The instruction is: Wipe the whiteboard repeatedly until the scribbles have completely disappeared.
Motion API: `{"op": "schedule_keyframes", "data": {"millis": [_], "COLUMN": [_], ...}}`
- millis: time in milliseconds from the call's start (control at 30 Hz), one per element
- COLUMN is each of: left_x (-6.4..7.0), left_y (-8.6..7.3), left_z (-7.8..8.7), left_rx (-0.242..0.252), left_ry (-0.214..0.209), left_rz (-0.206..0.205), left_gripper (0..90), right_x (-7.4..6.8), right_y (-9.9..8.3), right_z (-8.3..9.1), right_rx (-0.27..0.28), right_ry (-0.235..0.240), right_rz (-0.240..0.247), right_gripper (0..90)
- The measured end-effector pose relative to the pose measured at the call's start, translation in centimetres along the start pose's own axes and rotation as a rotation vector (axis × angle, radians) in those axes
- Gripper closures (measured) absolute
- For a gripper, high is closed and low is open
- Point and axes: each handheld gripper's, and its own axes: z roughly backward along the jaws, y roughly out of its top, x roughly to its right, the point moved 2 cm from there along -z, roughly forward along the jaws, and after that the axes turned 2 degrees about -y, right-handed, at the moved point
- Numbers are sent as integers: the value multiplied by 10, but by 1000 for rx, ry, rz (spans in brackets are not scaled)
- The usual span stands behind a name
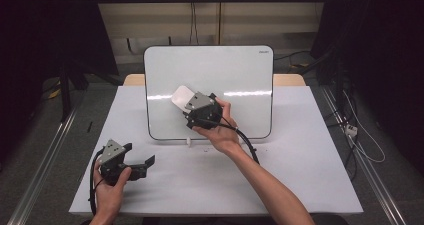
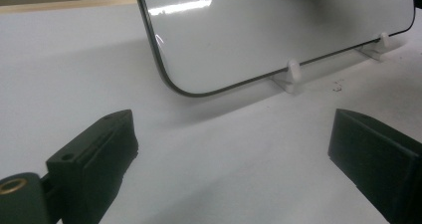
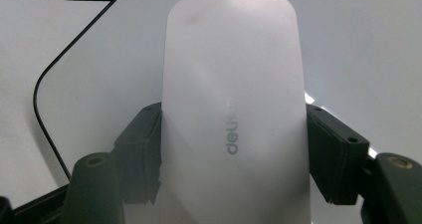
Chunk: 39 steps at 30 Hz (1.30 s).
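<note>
Against the whiteboard (image 1: 210,80), my right gripper (image 1: 192,105) clamps the white eraser (image 3: 234,114), long axis pointing up-left from the jaws; its "deli" lettering reads in the right gripper view. My left gripper (image 1: 142,160) rests wide apart on the table (image 1: 300,175).

White eraser (image 3: 231,109) w/ grey logo, white board (image 1: 210,75) w/ black rim, black claws, white table (image 1: 300,175).

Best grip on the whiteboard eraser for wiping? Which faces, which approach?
Across its two long edges, as the right gripper does now: eraser is a flat, rounded slab, its parallel sides fit the jaws. Come from the short rear end, leaving the front free against the whiteboard.
</note>
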Motion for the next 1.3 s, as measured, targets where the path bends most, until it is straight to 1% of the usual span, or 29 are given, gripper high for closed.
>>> {"op": "schedule_keyframes", "data": {"millis": [100,133,233,433,600,700,800,967,1300], "left_x": [-1,-1,-2,-1,-2,-2,-3,-3,-2], "left_y": [0,-1,-1,-1,-2,-2,-2,-2,-2], "left_z": [1,1,1,0,0,0,2,2,4], "left_rx": [-2,-1,1,-3,-9,-3,-4,-1,-1], "left_ry": [0,1,1,-1,2,1,6,9,18], "left_rz": [-2,2,6,6,8,12,11,9,7], "left_gripper": [48,48,48,48,48,48,48,48,48], "right_x": [3,5,9,19,28,33,36,42,56], "right_y": [-2,-4,-9,-18,-23,-26,-30,-41,-56], "right_z": [5,6,10,19,30,35,38,42,60], "right_rx": [9,11,7,12,23,19,15,4,0], "right_ry": [-3,-4,-17,-21,-39,-43,-49,-61,-89], "right_rz": [-16,-13,-33,-54,-87,-83,-89,-112,-129], "right_gripper": [315,315,315,315,315,315,315,315,315]}}
